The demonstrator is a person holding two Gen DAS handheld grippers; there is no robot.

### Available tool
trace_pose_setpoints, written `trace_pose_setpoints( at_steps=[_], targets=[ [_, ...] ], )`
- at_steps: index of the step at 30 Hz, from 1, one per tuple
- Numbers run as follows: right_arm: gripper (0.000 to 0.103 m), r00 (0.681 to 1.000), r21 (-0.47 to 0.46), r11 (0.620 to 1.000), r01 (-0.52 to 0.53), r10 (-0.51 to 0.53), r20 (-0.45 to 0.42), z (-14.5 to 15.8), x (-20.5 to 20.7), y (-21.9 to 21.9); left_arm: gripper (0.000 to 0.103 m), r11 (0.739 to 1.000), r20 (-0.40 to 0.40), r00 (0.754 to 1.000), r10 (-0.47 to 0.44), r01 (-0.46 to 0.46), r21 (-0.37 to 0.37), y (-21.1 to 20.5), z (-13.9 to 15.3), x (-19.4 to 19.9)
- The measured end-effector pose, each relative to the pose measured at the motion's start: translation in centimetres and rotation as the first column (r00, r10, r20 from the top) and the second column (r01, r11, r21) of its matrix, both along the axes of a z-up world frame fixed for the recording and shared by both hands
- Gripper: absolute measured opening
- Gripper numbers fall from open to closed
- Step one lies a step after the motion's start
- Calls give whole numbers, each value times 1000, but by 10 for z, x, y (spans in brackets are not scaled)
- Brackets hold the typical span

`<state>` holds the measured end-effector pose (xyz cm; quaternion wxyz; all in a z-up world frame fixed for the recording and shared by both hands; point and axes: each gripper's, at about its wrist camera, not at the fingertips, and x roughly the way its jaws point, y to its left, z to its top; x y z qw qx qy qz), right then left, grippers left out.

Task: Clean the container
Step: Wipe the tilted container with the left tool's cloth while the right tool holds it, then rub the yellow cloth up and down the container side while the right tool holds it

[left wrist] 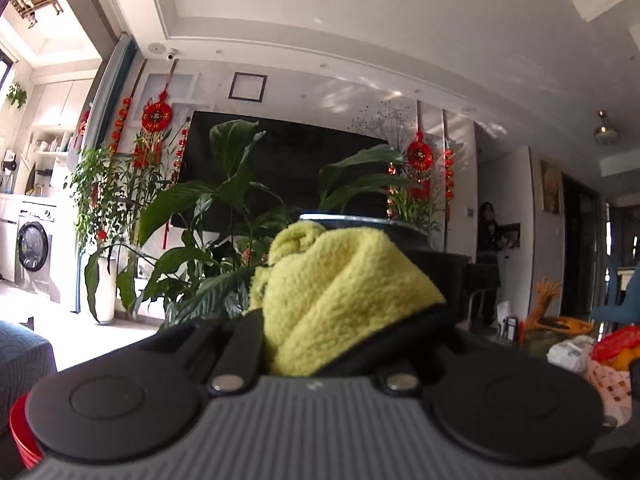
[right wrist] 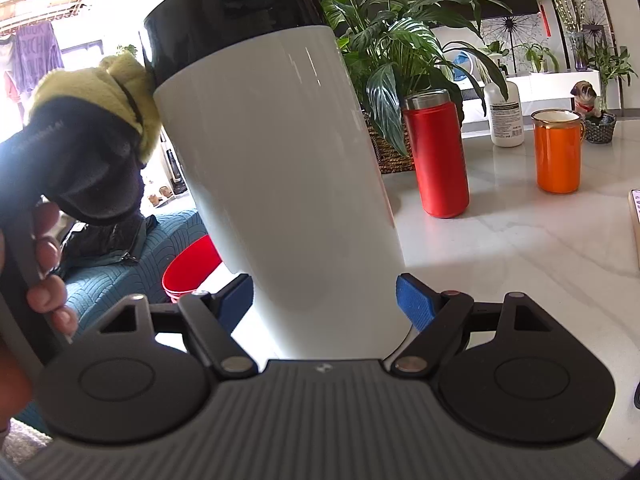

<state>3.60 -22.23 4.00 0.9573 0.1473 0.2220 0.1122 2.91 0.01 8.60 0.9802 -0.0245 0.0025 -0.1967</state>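
While the left gripper (right wrist: 86, 128) presses a bunched yellow cloth (left wrist: 336, 288) against the container, its jaws are clamped on that cloth, with the wad bulging out ahead of the tips. From the right wrist view the cloth touches the container (right wrist: 276, 168) high on its left side, right at the seam where the black lid (right wrist: 228, 12) meets the white body. A person's hand (right wrist: 44, 264) grips the left tool's handle low at the frame's left edge.

Between the right gripper's (right wrist: 324, 304) blue pads (right wrist: 414, 304) stands the container's lower body, upright with a slight lean; the jaws are spread wide and closed on it, the left pad tight to the wall, the right pad's contact partly hidden. It looks lifted clear of the white table (right wrist: 520, 248), though the base is out of view.

Judged step: wiping the upper wall and lid seam. To do it well, hold the right grip firm and steady, sweep the cloth around the seam with light sideways pressure so the container does not twist between the pads, and keep the wad ahead of the left jaws so bare fingers never scrape the surface.

Further right, well beyond the jaws, a red flask (right wrist: 438, 156) and an orange mug (right wrist: 558, 152) stand on the table.
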Motion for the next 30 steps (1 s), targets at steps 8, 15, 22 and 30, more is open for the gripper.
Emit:
trace_pose_setpoints(
  at_steps=[8, 15, 22, 30],
  targets=[
    [81, 1000, -9, 1000, -9, 8, -9, -1, 1, 3, 8, 989, -400, 916, 33, 26, 143, -1, -34, 54],
    [81, 1000, -15, 1000, -10, 10, -15, -1, 2, 3, 8, 978, -489, 869, 73, 34, 207, 1, -54, 60],
    [81, 1000, -4, 1000, -5, 5, -5, 1, 0, 0, 8, 994, -30, 999, 38, -35, 99, 1, -5, 10],
    [81, 1000, -9, 1000, -11, 11, -12, -1, 1, 3, 8, 980, 3, 997, 83, -83, 182, -12, -16, 5]
  ],
)
